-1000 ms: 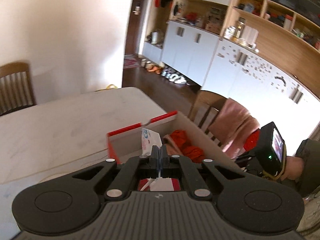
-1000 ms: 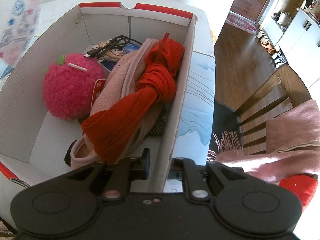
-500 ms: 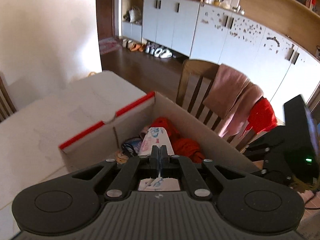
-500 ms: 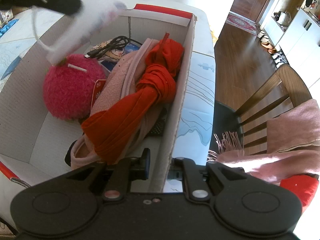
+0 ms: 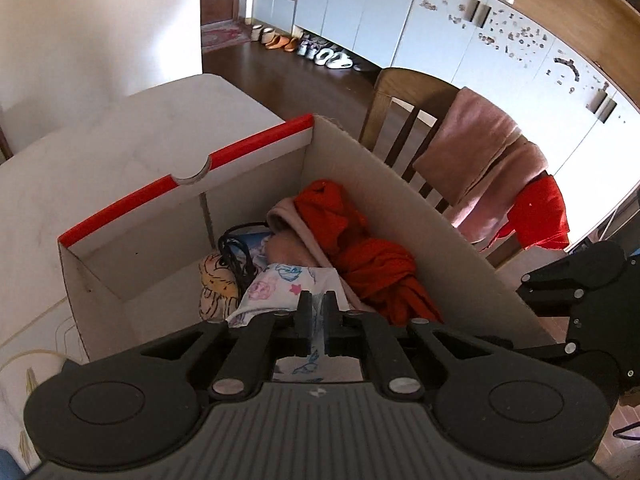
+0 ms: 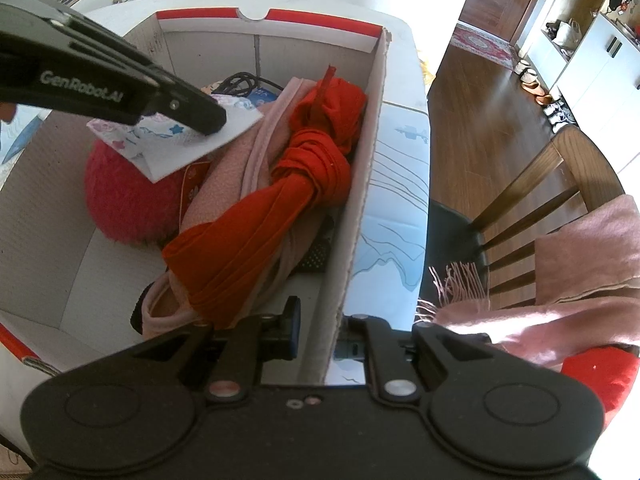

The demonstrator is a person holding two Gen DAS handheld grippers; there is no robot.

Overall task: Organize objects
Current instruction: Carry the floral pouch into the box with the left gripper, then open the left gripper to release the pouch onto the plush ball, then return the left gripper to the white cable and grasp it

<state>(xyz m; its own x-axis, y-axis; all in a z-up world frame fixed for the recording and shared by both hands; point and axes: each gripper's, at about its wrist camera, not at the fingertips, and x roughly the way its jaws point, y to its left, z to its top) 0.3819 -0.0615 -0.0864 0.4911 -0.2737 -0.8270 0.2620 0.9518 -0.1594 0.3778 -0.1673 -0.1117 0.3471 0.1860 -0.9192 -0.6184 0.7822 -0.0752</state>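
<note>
1. The left tool (image 5: 318,312) reaches into the cardboard box (image 6: 362,184), its fingers pinching a flat printed tissue pack (image 6: 192,138) held above the pink fuzzy ball (image 6: 128,204).
2. The right tool (image 6: 320,330) clamps the box's side wall, one finger inside, one outside.
3. A knotted red scarf (image 6: 288,200) lies on pink cloth (image 6: 228,176) in the box, which stands on the bench (image 5: 120,152).

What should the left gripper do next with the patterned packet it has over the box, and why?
Probably open a little wider and release it. The left gripper has the patterned packet inside the cardboard box, just above the pink plush ball, while the right gripper straddles the box wall.
</note>
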